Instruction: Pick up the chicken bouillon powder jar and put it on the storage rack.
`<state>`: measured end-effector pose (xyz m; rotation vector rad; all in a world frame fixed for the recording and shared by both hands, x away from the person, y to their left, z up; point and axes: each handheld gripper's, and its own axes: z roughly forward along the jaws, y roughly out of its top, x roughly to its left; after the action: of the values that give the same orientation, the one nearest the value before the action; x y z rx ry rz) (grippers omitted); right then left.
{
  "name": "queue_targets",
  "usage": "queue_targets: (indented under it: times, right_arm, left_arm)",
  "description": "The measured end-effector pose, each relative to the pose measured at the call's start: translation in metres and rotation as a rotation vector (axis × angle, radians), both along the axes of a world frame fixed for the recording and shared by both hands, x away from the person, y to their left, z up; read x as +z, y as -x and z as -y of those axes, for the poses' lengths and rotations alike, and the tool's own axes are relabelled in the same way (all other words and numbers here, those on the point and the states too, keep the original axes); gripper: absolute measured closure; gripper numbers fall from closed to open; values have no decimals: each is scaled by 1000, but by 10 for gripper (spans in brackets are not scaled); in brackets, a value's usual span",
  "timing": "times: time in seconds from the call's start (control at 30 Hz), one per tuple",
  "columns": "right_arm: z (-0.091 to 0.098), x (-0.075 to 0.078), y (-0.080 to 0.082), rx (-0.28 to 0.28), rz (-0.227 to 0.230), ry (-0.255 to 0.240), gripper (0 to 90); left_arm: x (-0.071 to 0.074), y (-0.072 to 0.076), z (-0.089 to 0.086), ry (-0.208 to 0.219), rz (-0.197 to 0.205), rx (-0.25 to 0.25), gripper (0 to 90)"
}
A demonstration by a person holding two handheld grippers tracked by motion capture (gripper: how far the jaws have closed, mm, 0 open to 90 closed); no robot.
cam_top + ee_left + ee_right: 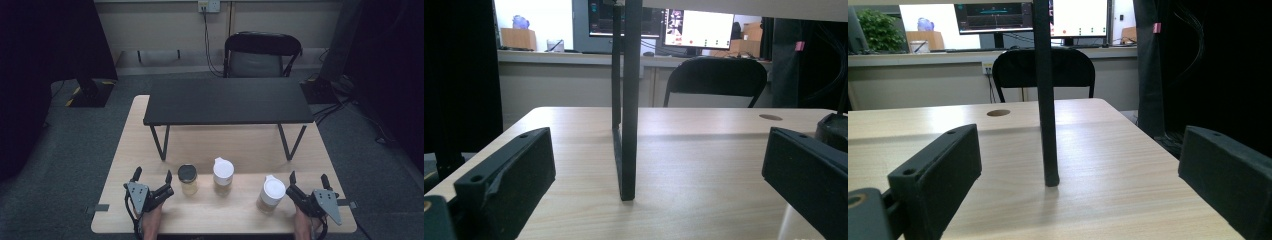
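Now three jars (223, 176) stand between left tool (152, 178) and right tool (308, 180)

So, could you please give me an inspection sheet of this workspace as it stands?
Surface: pale wood table, bare in front.
Job's things: three jars in a row near the front edge, black-lid jar, middle white-lid jar, right white-lid jar; all upright, apart.
Clutter: black shelf standing on legs over the far half.
Grippers: left hand-held gripper and right hand-held gripper both open, resting at the front, holding nothing.
Cables: wall-socket cable; floor cables at right.
Surroundings: folding chair, grey carpet, monitors behind.
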<state>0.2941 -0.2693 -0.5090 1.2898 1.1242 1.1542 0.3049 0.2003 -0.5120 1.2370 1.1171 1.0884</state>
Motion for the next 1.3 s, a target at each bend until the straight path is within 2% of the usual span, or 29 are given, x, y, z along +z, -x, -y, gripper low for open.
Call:
queue_targets:
  times: [0.1, 0.2, 0.3, 0.6, 0.8, 1.07, 1.3]
  right_arm:
    - [0, 0, 0, 0, 0, -1, 25]
    - [-1, 0, 0, -5, -1, 6, 24]
    - [-1, 0, 0, -3, -1, 13, 23]
    - [-2, 0, 1, -11, 7, 16, 11]
    - [-2, -1, 2, -6, 10, 22, 11]
    - [-2, -1, 1, -1, 8, 23, 11]
    - [-2, -1, 2, 0, 10, 24, 11]
  left_arm:
    - [0, 0, 1, -6, 1, 0, 3]
    - [0, 0, 3, -30, 1, 0, 3]
    - [0, 0, 3, -30, 1, 1, 2]
    - [0, 0, 1, -4, 1, 3, 2]
    - [1, 1, 1, 7, -19, -4, 2]
    - [14, 7, -1, 16, 2, -5, 6]
    - [24, 11, 2, 14, 19, -29, 6]
